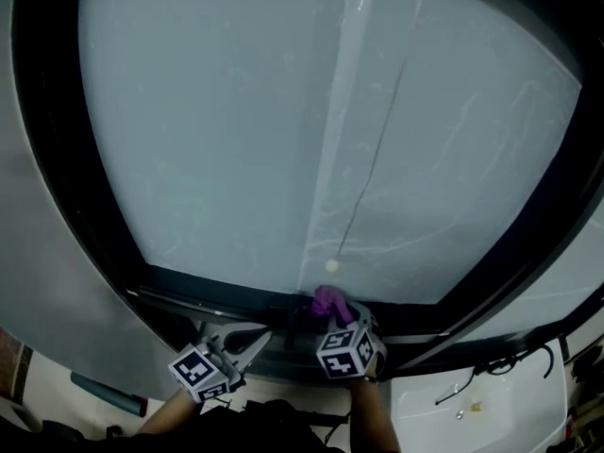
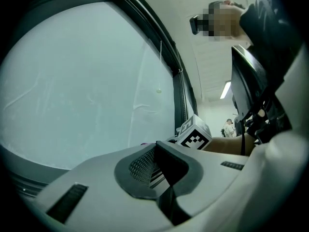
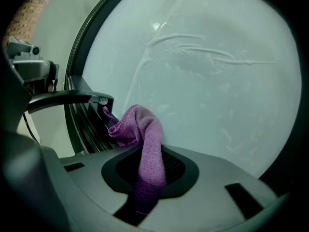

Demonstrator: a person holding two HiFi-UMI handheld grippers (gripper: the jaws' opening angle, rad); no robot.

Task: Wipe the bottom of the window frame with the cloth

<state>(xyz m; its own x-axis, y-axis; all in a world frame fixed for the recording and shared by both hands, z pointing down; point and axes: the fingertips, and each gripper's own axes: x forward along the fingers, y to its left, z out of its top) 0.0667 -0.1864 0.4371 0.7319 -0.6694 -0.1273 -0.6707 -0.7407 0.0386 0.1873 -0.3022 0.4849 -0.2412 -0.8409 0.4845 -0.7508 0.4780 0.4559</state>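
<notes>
A purple cloth [image 1: 329, 302] rests against the dark bottom rail of the window frame [image 1: 212, 293], just under the frosted pane. My right gripper [image 1: 333, 318] is shut on it; in the right gripper view the cloth [image 3: 147, 144] runs up from between the jaws of the right gripper [image 3: 147, 190] and folds over towards the frame's tracks [image 3: 84, 124]. My left gripper [image 1: 247, 341] hovers a short way left of the right one, below the rail, touching nothing. In the left gripper view, the left gripper [image 2: 161, 178] has its jaws together and empty, and the right gripper's marker cube [image 2: 194, 135] shows beyond.
A thin blind cord ending in a white bead [image 1: 331, 265] hangs in front of the pane just above the cloth. A white ledge [image 1: 477, 409] with a dark cable lies at the lower right. A dark cylinder [image 1: 109, 393] lies at the lower left. A person [image 2: 228, 127] stands far off.
</notes>
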